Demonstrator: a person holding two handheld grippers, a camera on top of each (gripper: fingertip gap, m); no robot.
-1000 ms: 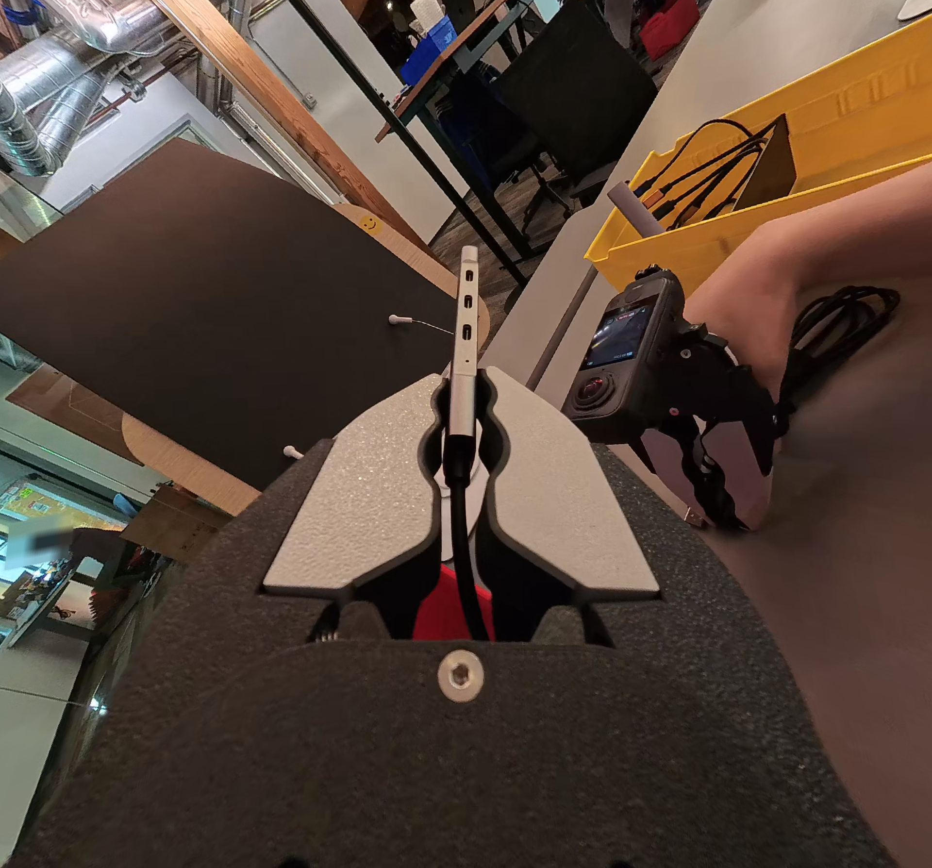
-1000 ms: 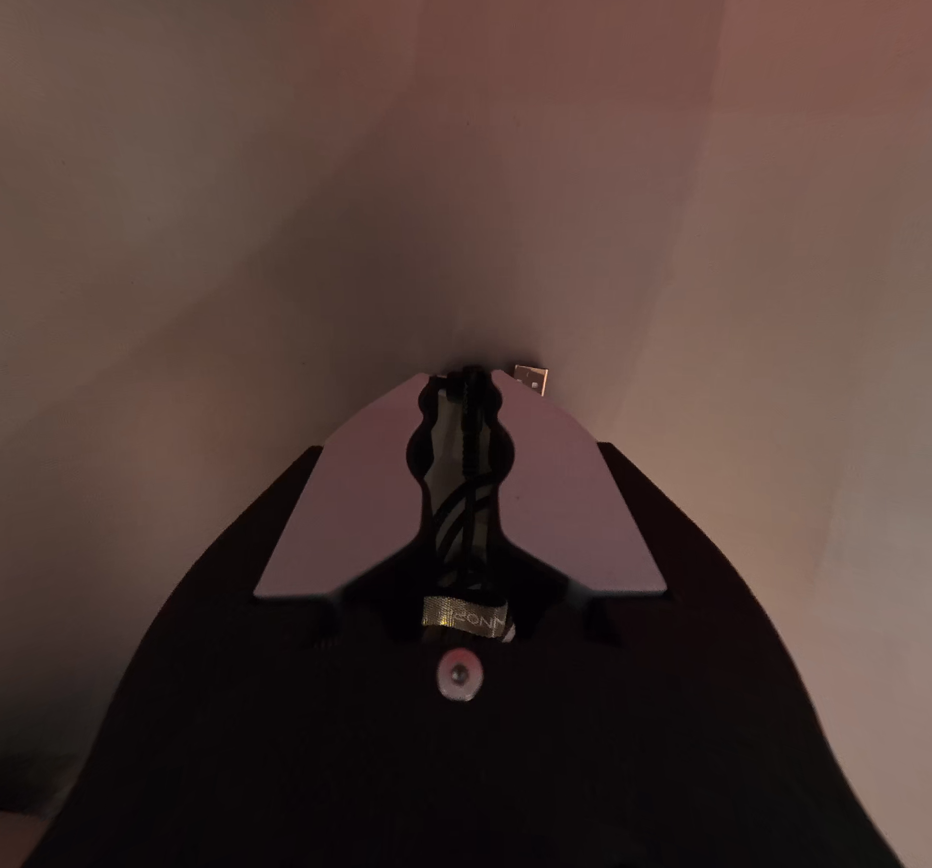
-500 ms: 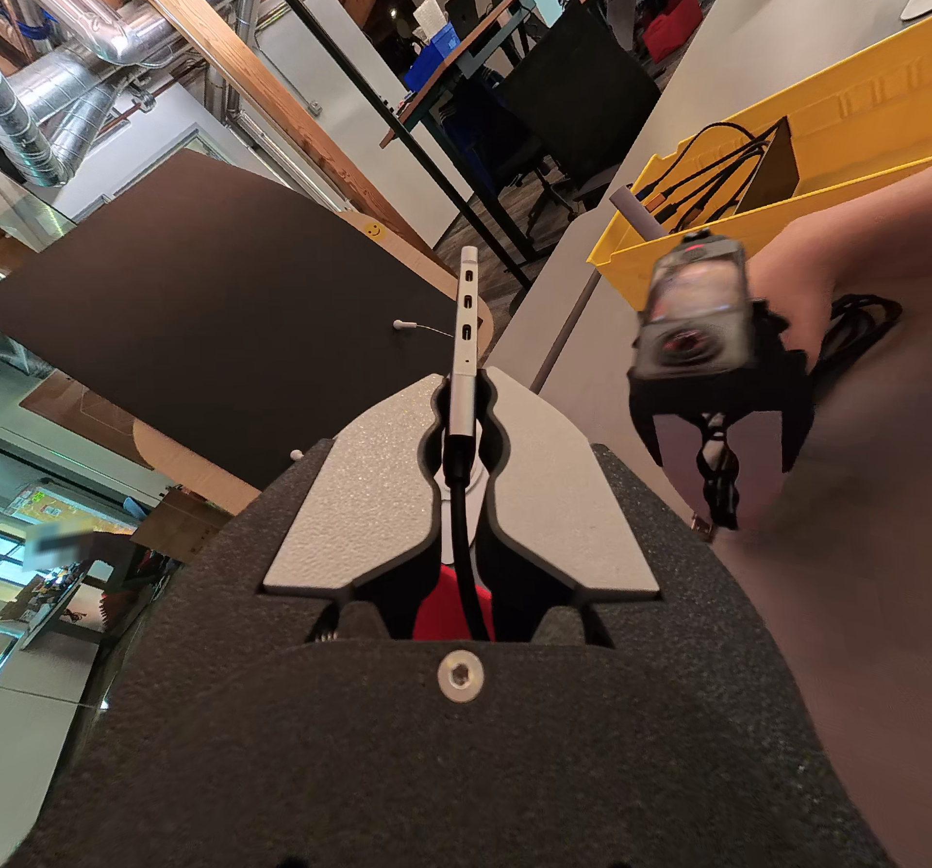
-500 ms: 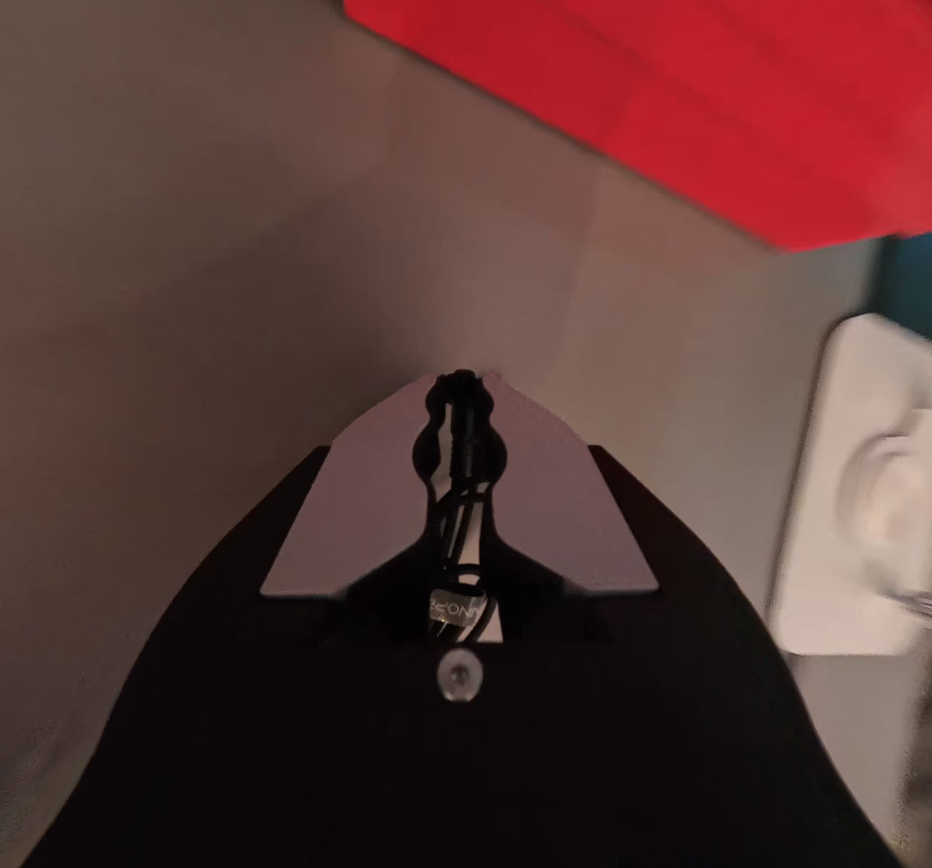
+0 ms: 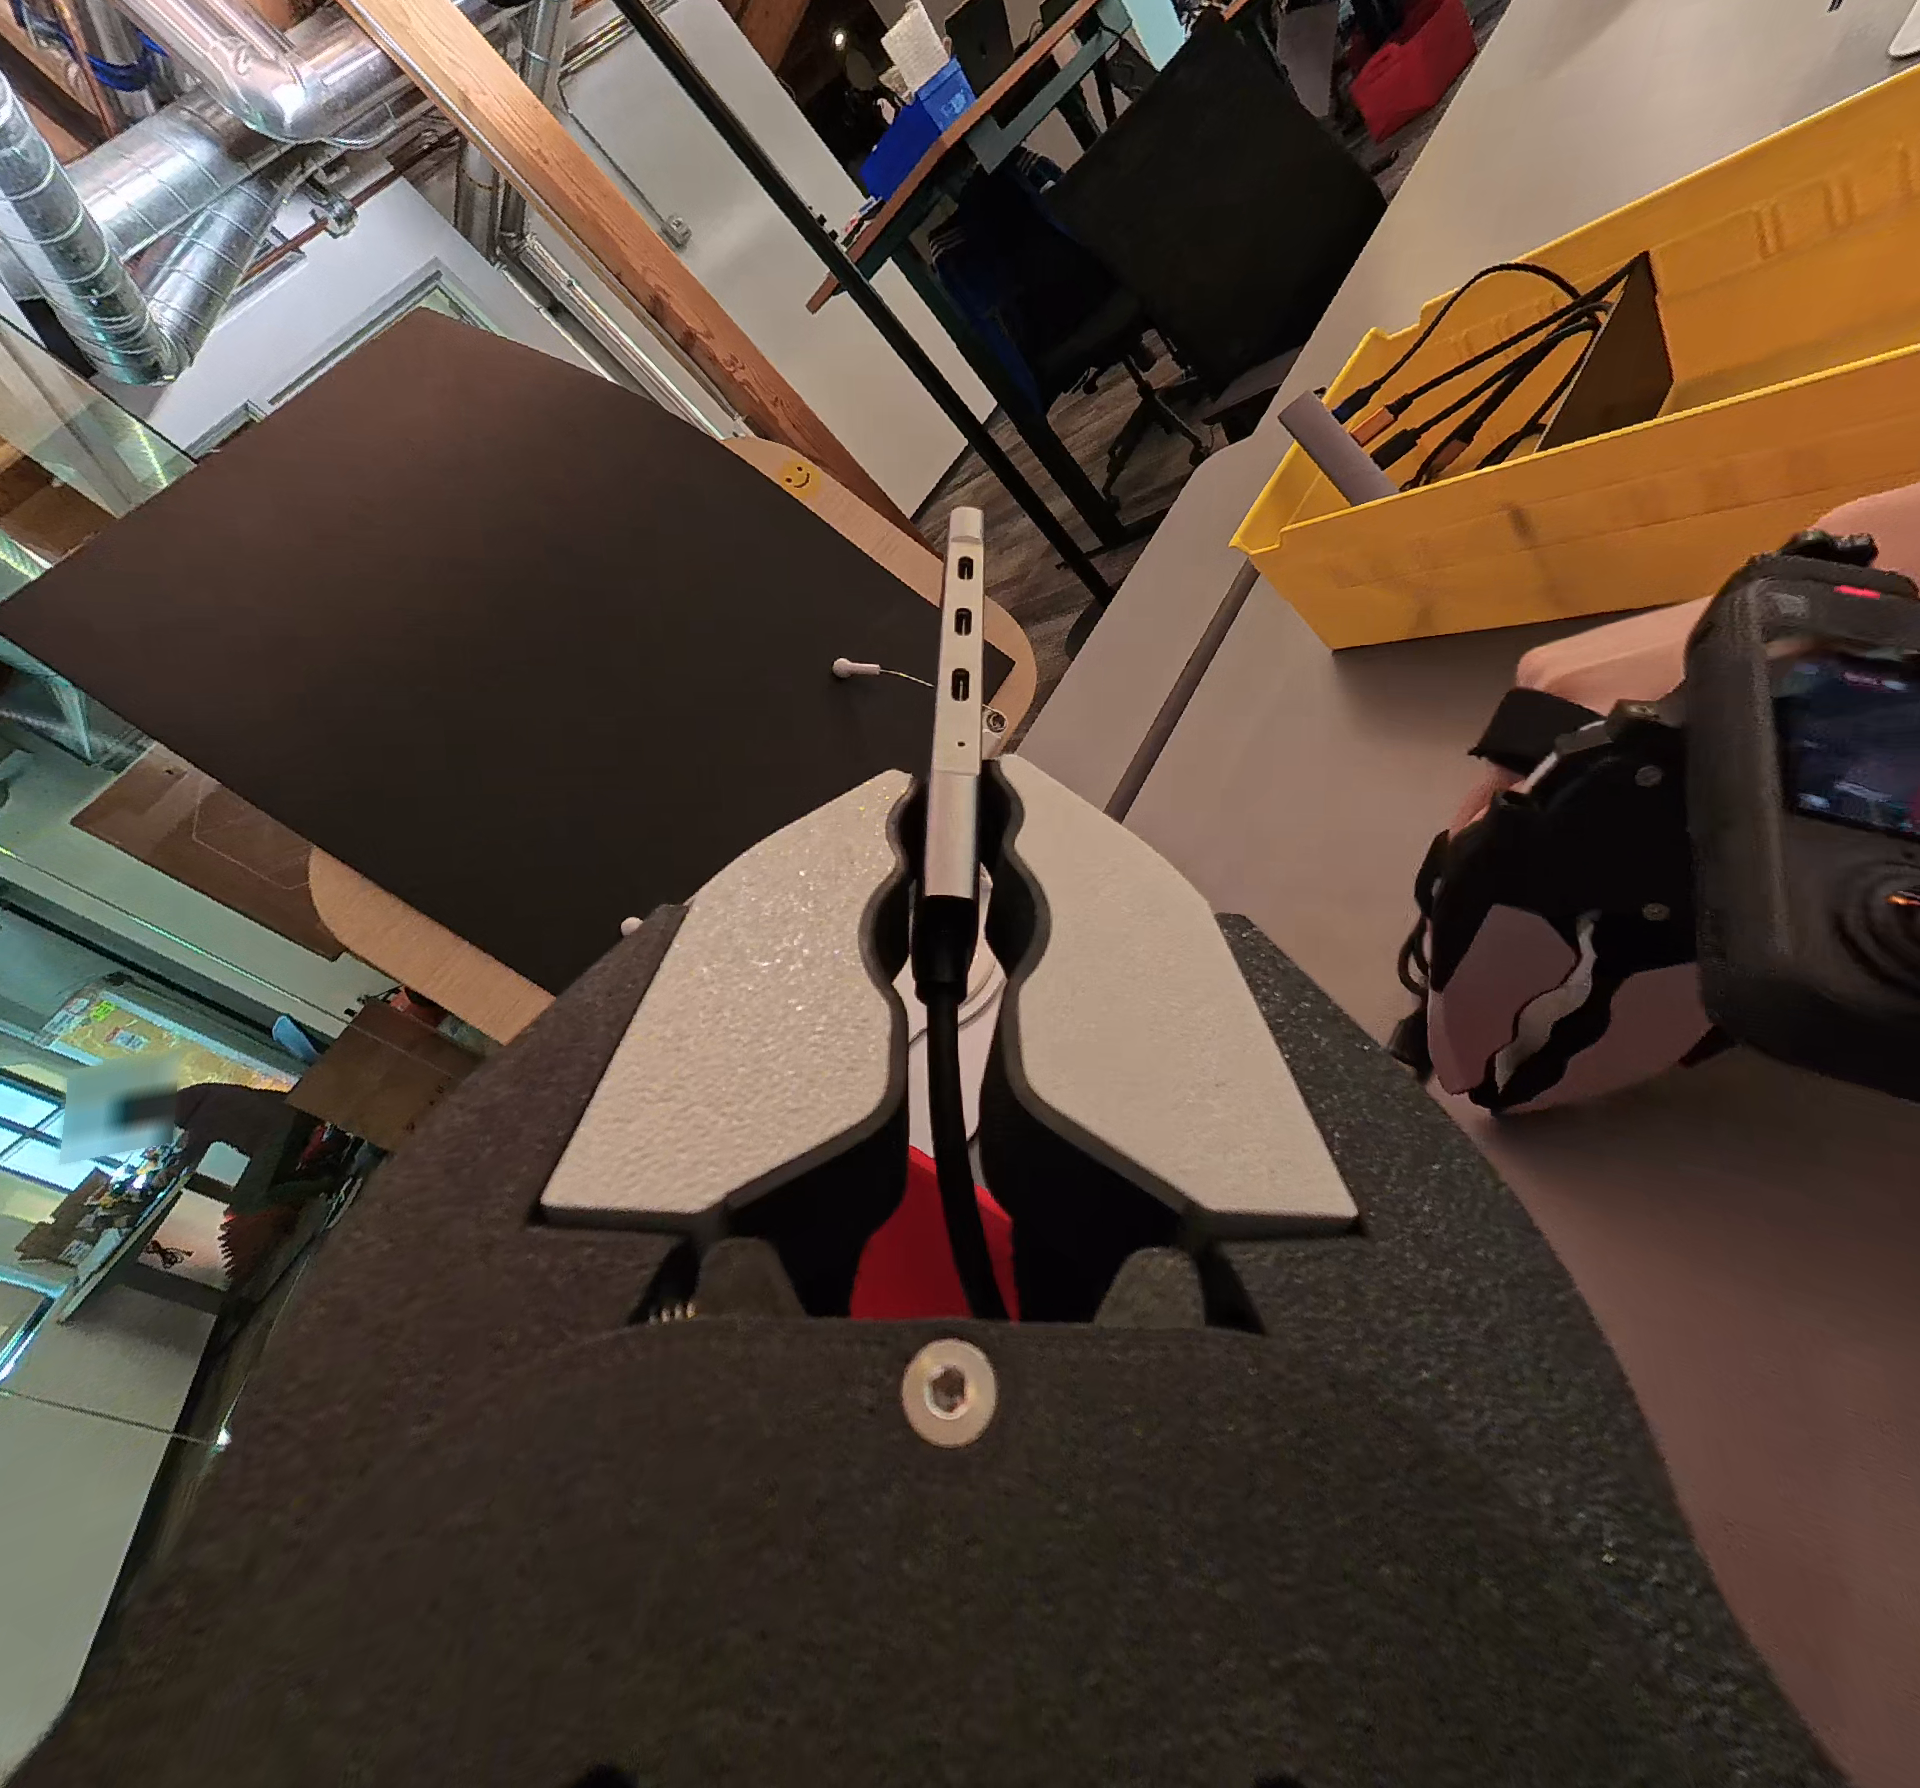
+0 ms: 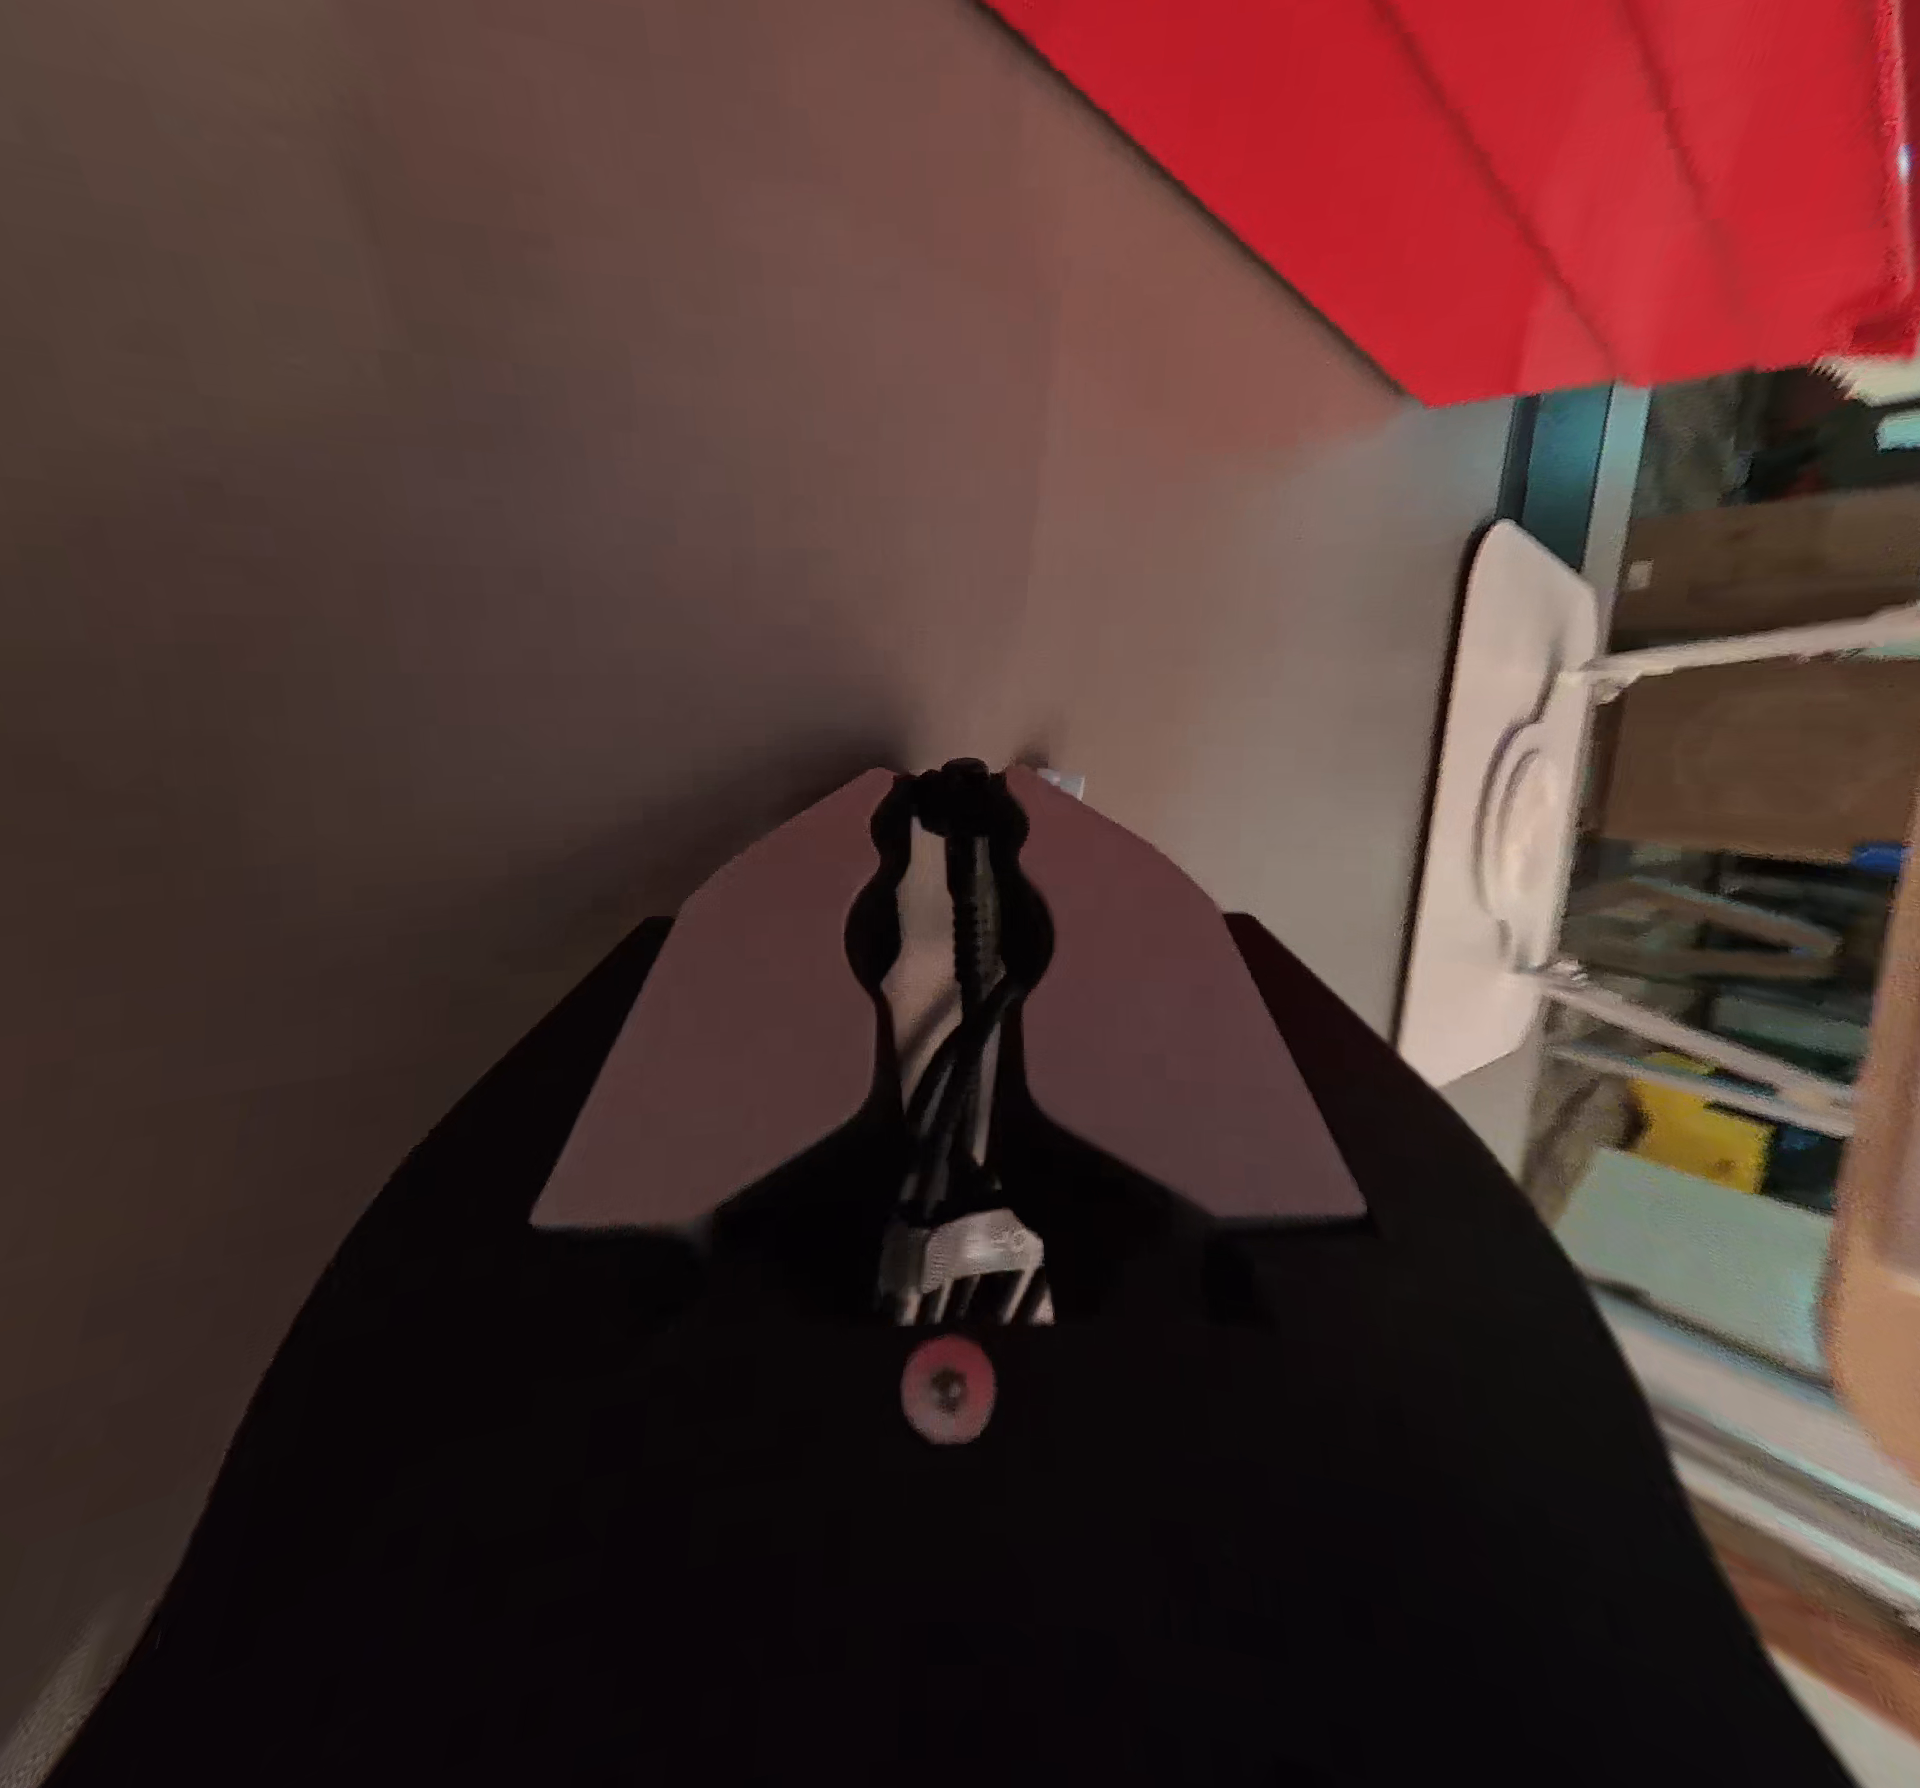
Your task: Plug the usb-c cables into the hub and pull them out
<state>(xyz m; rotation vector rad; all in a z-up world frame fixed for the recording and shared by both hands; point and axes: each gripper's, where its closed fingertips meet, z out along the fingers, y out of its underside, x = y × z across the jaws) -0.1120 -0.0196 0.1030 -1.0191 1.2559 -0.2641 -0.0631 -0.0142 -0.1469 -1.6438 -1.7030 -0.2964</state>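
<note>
My left gripper (image 5: pixel 951 793) is clamped on the silver hub (image 5: pixel 958 689), which stands upright btwn the jaws w/ three ports facing me, all bare; its black lead (image 5: pixel 951 1094) runs back thru the gap. Right gripper (image 6: pixel 961 782) is closed on a black usb-c cable (image 6: pixel 971 897) near the plug end, low over the grey worktop (image 6: pixel 520 388); in the left view it sits off to the right (image 5: pixel 1527 1063), well apart from the hub. Yellow bin (image 5: pixel 1558 533) w/ more cables behind it. Red fabric (image 6: pixel 1507 97) top right.
</note>
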